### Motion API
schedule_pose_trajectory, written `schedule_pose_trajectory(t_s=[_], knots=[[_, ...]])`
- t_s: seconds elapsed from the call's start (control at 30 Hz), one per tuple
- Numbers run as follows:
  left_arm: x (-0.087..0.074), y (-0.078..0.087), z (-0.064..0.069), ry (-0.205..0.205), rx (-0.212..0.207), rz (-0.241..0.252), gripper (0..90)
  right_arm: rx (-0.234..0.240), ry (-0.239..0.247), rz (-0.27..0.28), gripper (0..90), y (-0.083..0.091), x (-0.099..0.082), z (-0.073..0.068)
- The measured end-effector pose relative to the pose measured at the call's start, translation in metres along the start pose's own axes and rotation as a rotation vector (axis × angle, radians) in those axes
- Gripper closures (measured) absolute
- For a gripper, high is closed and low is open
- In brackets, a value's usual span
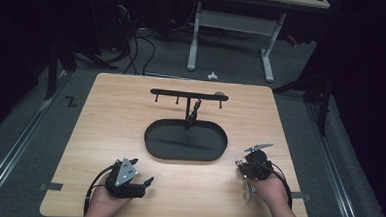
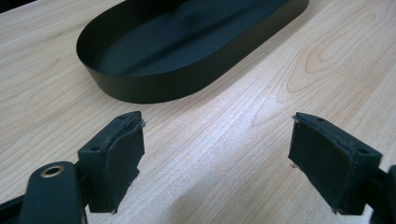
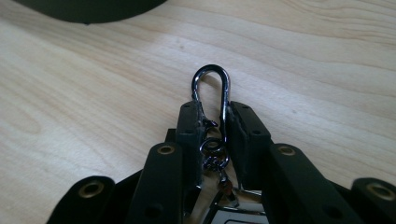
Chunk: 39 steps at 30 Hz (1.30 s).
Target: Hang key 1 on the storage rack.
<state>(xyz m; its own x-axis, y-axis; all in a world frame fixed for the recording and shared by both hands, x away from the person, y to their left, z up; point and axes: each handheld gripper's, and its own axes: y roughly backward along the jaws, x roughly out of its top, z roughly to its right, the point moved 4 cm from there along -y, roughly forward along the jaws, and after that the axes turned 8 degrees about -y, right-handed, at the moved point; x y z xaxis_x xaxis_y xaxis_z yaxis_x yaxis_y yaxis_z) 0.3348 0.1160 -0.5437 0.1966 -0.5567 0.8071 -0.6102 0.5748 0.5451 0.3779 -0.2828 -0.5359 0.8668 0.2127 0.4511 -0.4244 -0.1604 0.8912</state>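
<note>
High view frames the wooden table [image 1: 104, 134], on which an oval black tray [image 1: 154, 149] with a hooked rack [image 1: 187, 94] is seen between and beyond both grippers. Left gripper [image 2: 217, 154] is shown by its own view with jaws spread wide over bare wood, near the tray's wall. Right gripper [image 3: 212, 122] is revealed, close up, pinching a metal snap hook [image 3: 211, 84], its loop protruding past the pads, low over the table's near right part.

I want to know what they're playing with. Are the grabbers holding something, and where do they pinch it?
The right gripper pinches a small metal clasp by its two sides, its rounded end poking out. The left gripper is open and holds nothing.
</note>
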Motion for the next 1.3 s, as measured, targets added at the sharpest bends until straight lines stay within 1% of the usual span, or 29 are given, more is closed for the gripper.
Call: schedule_pose_trajectory(t_s=[0.1,0.13,0.17,0.2,0.23,0.3,0.37,0.47,0.6,0.63,0.7,0.73,0.9,1.1,1.23,1.3], knots=[[0.0002,0.0002,-0.0002,0.004,0.004,0.005,18.5,0.012,0.02,-0.013,77.2,0.0005,0.0002,-0.0019],[0.0002,0.0003,-0.0002,0.004,0.004,0.004,18.5,0.009,0.026,-0.016,77.4,0.0006,0.0002,-0.0024],[0.0001,0.0004,-0.0004,0.004,0.005,0.005,18.5,0.002,0.039,-0.015,79.5,0.0009,0.001,-0.0035],[0.0001,0.0004,-0.0004,0.004,0.005,0.005,18.6,0.002,0.039,-0.015,79.5,0.0009,0.001,-0.0035],[0.0,0.0003,-0.0005,0.005,0.005,0.004,18.6,0.009,0.044,-0.003,86.4,0.003,0.0021,-0.0043],[-0.0002,0.0002,-0.0007,0.007,0.003,0.003,18.6,-0.009,0.061,-0.011,86.6,0.0036,0.0032,-0.0054],[-0.0001,0.0002,-0.0007,0.006,0.006,0.005,18.6,-0.001,0.068,-0.018,86.5,0.0035,0.0037,-0.0063],[-0.0002,0.0004,-0.0011,0.008,0.005,0.004,18.7,-0.016,0.083,-0.021,86.5,0.0038,0.004,-0.0071],[0.0,-0.0001,-0.0006,0.004,0.004,0.003,18.8,-0.012,0.077,-0.03,86.1,0.003,0.0038,-0.007],[0.0002,-0.0001,-0.0004,0.004,0.005,0.005,18.7,-0.013,0.078,-0.045,85.8,0.0009,0.0034,-0.0073],[0.0003,0.0002,-0.0004,0.0,0.005,0.002,18.8,-0.011,0.081,-0.047,85.8,0.0001,0.0032,-0.0076],[0.0004,0.0002,-0.0003,0.002,0.006,0.005,18.8,-0.004,0.069,-0.045,85.8,-0.0003,0.0037,-0.0078],[0.0005,0.0006,-0.0006,0.003,0.005,0.006,18.8,0.004,0.071,-0.041,85.9,-0.0006,0.0039,-0.0065],[0.0006,0.0006,-0.0005,0.005,0.006,0.009,18.7,0.004,0.075,-0.044,85.9,-0.0005,0.004,-0.0063],[0.0005,0.0004,-0.0005,0.002,0.006,0.006,18.8,0.004,0.069,-0.048,86.2,-0.0005,0.0043,-0.0068],[0.0004,0.0004,-0.0004,0.002,0.005,0.005,18.8,-0.006,0.068,-0.053,86.2,0.0004,0.0053,-0.0068]])
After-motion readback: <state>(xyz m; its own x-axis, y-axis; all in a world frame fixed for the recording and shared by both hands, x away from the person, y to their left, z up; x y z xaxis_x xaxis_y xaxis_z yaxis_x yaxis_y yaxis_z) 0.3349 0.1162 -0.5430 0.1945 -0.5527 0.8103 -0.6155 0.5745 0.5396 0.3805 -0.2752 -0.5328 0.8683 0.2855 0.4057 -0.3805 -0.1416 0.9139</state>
